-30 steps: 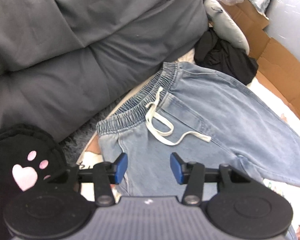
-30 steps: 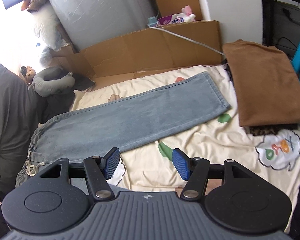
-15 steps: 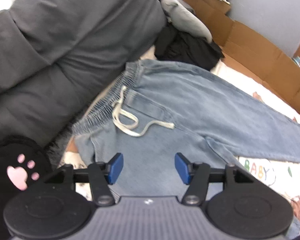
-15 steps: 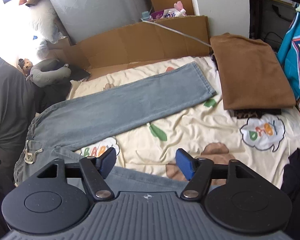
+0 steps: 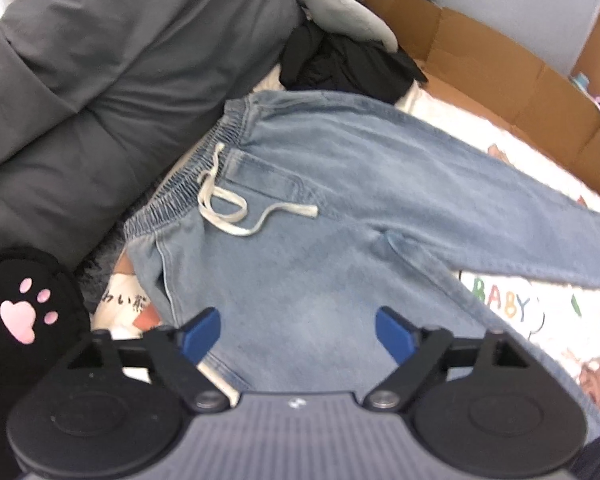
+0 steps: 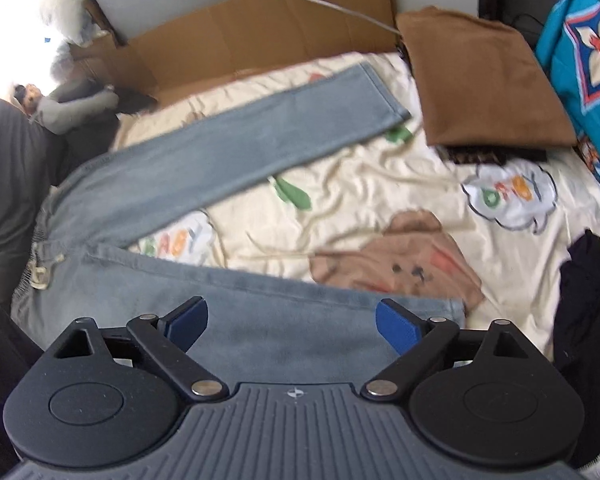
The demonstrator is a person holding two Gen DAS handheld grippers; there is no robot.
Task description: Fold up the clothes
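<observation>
Left tongs (image 5: pixel 298 330) and right tongs (image 6: pixel 290 322): black linkage arms, blue pads. Silver pivot screws, ribbed grey housing, round black discs.

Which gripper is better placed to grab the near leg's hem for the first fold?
Right. The right gripper hovers over the near leg of the jeans, its hem just beside it, jaws opening, nothing held. The left gripper hovers near the waistband.

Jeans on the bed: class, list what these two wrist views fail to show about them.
- Left wrist view: the near leg of the jeans runs under the left gripper, its hem unseen.
- Right wrist view: the waistband is squeezed and blurred at the left edge.
- Right wrist view: the right gripper body covers the near leg's lower edge.
</observation>
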